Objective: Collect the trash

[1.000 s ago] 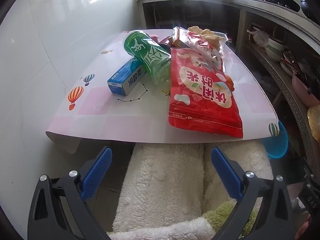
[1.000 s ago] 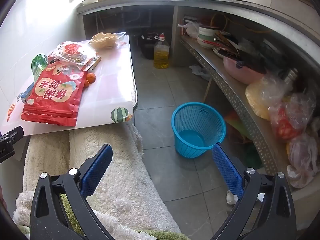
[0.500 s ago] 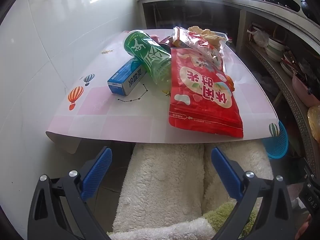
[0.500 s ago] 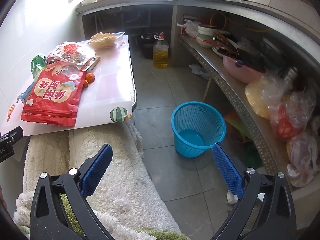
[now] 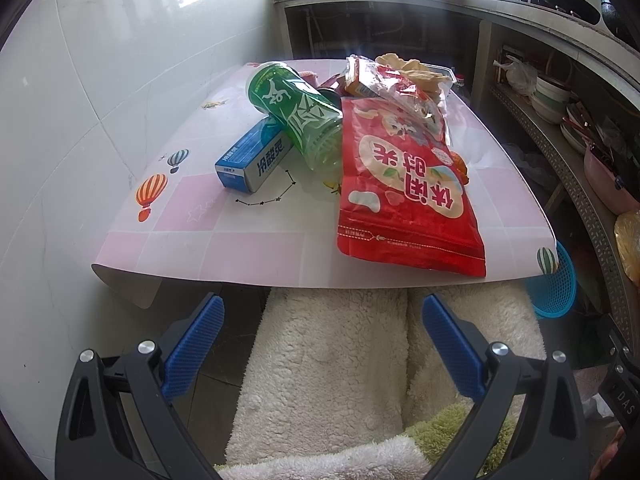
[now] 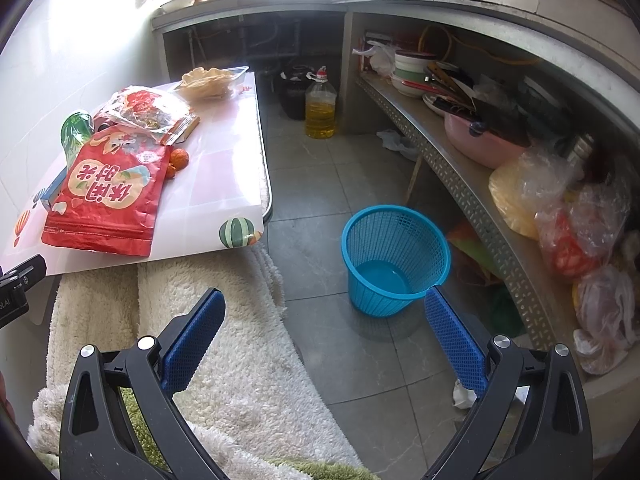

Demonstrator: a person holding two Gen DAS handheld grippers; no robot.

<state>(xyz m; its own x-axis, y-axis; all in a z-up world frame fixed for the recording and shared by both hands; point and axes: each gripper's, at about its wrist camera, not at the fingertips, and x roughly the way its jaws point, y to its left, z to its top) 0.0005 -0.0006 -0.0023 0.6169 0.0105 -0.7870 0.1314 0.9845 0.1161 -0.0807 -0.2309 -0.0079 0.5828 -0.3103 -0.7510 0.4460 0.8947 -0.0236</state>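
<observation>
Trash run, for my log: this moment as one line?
left tongs open, empty | right tongs open, empty | red bag on table | basket empty

Snack bag (image 5: 404,196) lies front-right on the tabletop (image 5: 248,240), bottle (image 5: 300,116) just left of it, resting on the box (image 5: 256,156). Wrapper (image 5: 396,88) and tray (image 6: 212,80) sit behind. Basket (image 6: 394,260) stands on the floor (image 6: 360,360), right of the tabletop.

Red snack bag (image 5: 404,196) flat on table, green bottle (image 5: 300,118) on side beside it; blue basket (image 6: 394,260) empty.
</observation>
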